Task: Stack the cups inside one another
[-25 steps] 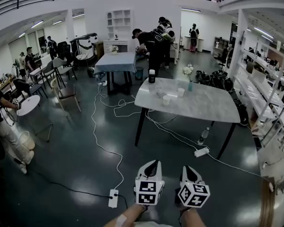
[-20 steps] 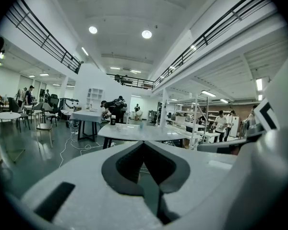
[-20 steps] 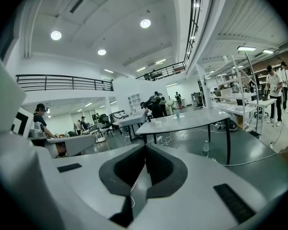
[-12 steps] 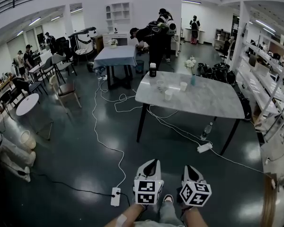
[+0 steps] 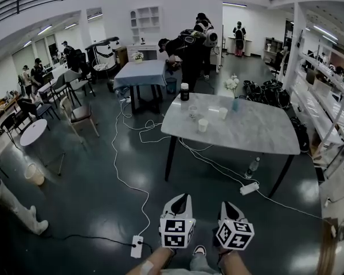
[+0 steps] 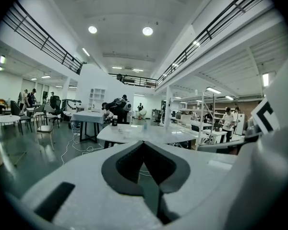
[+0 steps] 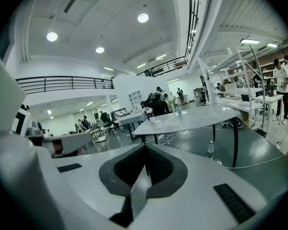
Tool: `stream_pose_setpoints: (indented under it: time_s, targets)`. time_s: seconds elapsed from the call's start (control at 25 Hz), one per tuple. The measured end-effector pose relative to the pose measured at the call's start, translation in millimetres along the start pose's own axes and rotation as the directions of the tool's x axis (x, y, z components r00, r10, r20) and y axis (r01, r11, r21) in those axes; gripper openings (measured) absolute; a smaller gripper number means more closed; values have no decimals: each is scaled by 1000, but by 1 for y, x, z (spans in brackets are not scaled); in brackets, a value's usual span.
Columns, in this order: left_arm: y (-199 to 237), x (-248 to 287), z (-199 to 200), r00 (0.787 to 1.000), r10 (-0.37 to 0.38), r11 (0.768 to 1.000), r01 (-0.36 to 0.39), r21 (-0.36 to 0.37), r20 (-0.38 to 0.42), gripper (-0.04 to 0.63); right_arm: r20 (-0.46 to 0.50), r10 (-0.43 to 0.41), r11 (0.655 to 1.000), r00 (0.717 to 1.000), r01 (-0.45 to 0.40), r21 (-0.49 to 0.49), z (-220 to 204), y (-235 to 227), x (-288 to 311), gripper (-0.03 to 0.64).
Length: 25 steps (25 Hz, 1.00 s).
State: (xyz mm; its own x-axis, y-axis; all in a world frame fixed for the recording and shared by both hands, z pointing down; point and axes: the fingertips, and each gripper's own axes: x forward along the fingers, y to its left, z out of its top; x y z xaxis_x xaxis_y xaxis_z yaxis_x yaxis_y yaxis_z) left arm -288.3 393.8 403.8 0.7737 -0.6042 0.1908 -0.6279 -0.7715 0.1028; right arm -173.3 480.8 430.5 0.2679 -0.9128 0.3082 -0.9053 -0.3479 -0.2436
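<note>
Bright ceiling lamps, glossy floor glare, fisheye-bent edges

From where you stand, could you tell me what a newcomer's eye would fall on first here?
The pale marble table at mid-room draws the eye, with white cups toward its left end beside a dark jar and a vase of white flowers. At the bottom edge, the left gripper and right gripper point toward it, both shut and empty. White cables trail across the dark floor.

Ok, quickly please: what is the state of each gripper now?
Left gripper: closed, holding nothing.
Right gripper: closed, holding nothing.
</note>
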Motion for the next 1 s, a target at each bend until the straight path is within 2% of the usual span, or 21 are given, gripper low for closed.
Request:
stream_pose_setpoints:
  time_s: [0.56, 1.0]
  targets:
    - [-18, 106, 15, 999, 22, 1000, -23, -9, -25, -5, -39, 28, 999, 999, -28, -20, 46, -67, 77, 8]
    - [-26, 172, 22, 998, 47, 998, -45, 34, -31, -5, -46, 57, 998, 997, -57, -3, 67, -109, 134, 8]
